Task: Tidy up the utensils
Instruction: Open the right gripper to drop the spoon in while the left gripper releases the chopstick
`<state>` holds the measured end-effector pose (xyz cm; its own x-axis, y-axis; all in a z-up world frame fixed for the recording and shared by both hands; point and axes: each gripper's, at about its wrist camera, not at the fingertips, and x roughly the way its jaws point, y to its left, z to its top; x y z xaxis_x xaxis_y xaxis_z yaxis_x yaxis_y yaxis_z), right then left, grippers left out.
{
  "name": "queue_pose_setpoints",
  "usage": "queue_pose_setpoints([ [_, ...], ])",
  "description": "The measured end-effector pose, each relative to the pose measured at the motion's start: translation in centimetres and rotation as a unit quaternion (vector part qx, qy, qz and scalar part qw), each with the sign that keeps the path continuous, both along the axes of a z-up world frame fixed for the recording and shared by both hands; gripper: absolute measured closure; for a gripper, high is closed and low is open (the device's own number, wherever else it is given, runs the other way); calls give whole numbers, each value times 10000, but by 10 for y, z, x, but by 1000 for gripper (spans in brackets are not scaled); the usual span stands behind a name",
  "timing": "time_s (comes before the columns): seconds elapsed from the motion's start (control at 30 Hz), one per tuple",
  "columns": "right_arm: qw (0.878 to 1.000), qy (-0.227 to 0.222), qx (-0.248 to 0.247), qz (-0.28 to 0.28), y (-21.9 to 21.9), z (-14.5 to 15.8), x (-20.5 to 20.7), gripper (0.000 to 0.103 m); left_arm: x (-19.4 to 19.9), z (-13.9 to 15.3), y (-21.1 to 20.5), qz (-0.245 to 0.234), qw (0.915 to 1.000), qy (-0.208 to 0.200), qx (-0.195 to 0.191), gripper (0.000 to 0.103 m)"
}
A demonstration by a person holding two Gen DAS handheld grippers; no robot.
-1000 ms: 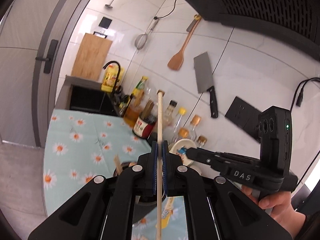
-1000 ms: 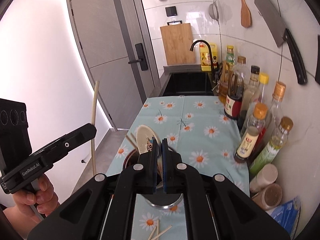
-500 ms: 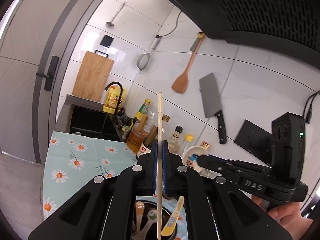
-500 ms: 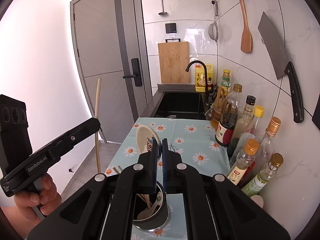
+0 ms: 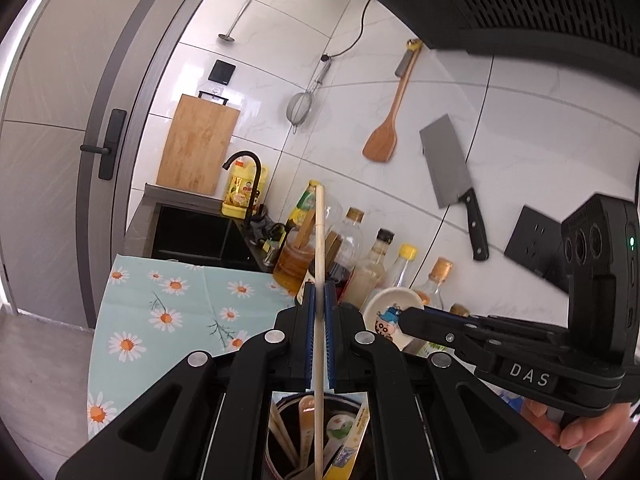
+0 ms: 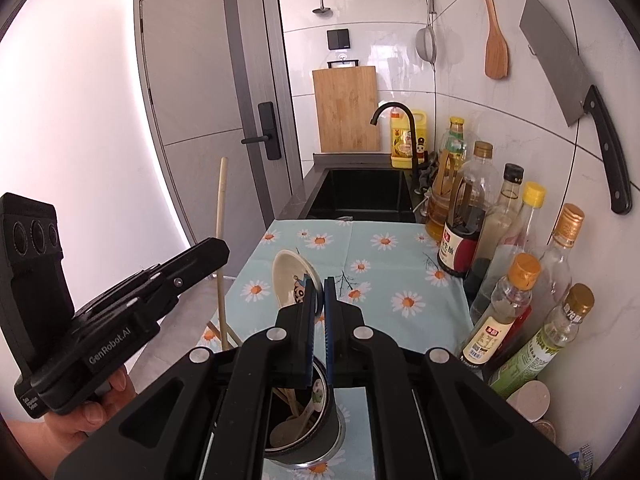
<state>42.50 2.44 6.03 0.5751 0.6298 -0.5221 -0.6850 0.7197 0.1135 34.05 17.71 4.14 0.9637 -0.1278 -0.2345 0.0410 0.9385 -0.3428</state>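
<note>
Dark holder (image 6: 320,436) on worktop (image 6: 384,248): spoons, chopsticks inside. Left gripper (image 5: 319,300) pinching upright chopstick (image 5: 319,248); right gripper (image 6: 319,292) pinching spoon (image 6: 290,280). Only left view shows wall socket (image 5: 530,236).

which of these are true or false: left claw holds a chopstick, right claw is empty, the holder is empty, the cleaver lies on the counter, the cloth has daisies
1. The left claw holds a chopstick. True: it is shut on the upright stick.
2. The right claw is empty. False: it is shut on a spoon with a cartoon print.
3. The holder is empty. False: spoons and chopsticks already stand in it.
4. The cleaver lies on the counter. False: it hangs on the tiled wall.
5. The cloth has daisies. True: white daisies on pale blue.
</note>
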Motion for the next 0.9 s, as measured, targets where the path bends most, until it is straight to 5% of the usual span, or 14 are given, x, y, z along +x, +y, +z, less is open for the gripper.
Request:
queue_pose_setpoints([
  [0.23,9998,195,-75,50,5,-15,-1,97,-3,-18,-6,13,9998,157,89,99],
  [0.4,9989,470,-30,27,2,-22,1,87,-8,-25,-7,-113,9995,297,40,98],
  [0.73,9989,443,129,-52,-11,-10,-8,87,-24,-19,-4,-84,9995,316,8,97],
  [0.8,9991,411,123,-58,-12,-8,-11,87,-28,-17,-4,-77,9995,300,-7,78],
  [0.9,9991,411,126,-41,-13,-6,-16,87,-32,-14,-4,-149,9995,279,-34,77],
])
